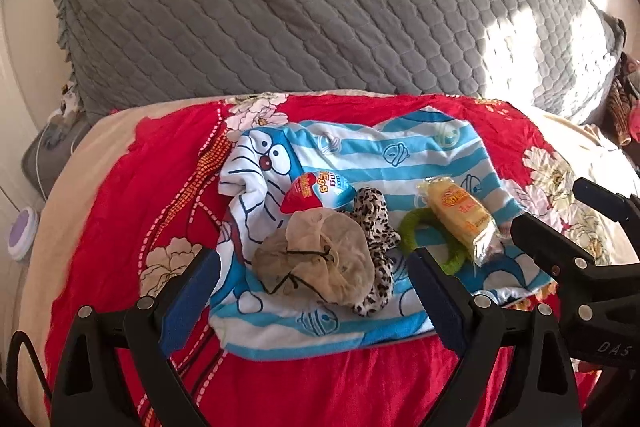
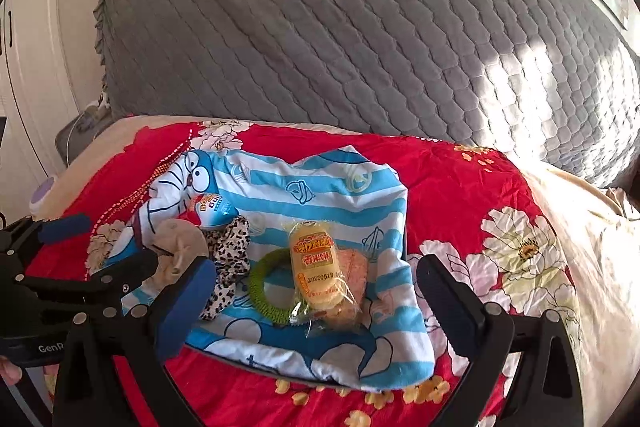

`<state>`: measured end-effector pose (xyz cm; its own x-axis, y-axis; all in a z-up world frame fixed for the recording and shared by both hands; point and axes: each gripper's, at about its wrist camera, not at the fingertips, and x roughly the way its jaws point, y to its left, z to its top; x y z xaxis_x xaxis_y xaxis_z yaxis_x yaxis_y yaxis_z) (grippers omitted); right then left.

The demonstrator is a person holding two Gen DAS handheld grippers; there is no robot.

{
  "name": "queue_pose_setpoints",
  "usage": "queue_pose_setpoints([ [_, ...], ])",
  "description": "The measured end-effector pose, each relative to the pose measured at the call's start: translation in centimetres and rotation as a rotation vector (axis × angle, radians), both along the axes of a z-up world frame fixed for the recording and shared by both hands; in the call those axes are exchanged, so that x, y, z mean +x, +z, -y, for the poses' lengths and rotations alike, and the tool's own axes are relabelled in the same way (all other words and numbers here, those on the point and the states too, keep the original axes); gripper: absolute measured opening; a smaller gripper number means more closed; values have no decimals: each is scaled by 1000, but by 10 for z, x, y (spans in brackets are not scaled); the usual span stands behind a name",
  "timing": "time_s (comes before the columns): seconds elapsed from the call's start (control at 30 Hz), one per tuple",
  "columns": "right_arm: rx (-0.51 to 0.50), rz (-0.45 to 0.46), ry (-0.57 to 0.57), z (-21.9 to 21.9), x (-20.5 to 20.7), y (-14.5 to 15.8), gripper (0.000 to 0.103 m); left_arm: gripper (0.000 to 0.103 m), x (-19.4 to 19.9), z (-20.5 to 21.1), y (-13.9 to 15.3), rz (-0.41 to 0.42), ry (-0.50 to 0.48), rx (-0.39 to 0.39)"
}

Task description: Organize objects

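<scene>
Clearly both our grippers, left (image 1: pixel 316 291) and right (image 2: pixel 312 291), hang released and empty. On the towel (image 2: pixel 320 179) the snack pack (image 2: pixel 316 267) overlaps the green ring (image 2: pixel 272 287); grabbing one could drag the other or bunch the towel.

Daylight streaming in from the right, both fisheye views bending hard at the edges.
Blowing out a patch on the grey quilted headboard (image 1: pixel 516 43) and washing the cream sheet (image 2: pixel 592 227) near white; leaving the left side dimmer, colours on the red floral bedspread (image 1: pixel 120 195) staying vivid; vignetting black in the corners, softening slightly toward the rims, curving straight lines.
</scene>
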<state>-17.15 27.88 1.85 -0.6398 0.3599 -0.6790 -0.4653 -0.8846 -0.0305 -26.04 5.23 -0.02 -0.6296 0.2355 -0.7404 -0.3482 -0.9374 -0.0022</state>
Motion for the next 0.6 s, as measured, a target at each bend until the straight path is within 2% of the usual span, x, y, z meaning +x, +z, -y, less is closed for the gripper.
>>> queue_pose_setpoints([
  [0.6, 46, -47, 47, 40, 45, 36, 101, 95, 55, 33, 28, -47, 49, -3],
])
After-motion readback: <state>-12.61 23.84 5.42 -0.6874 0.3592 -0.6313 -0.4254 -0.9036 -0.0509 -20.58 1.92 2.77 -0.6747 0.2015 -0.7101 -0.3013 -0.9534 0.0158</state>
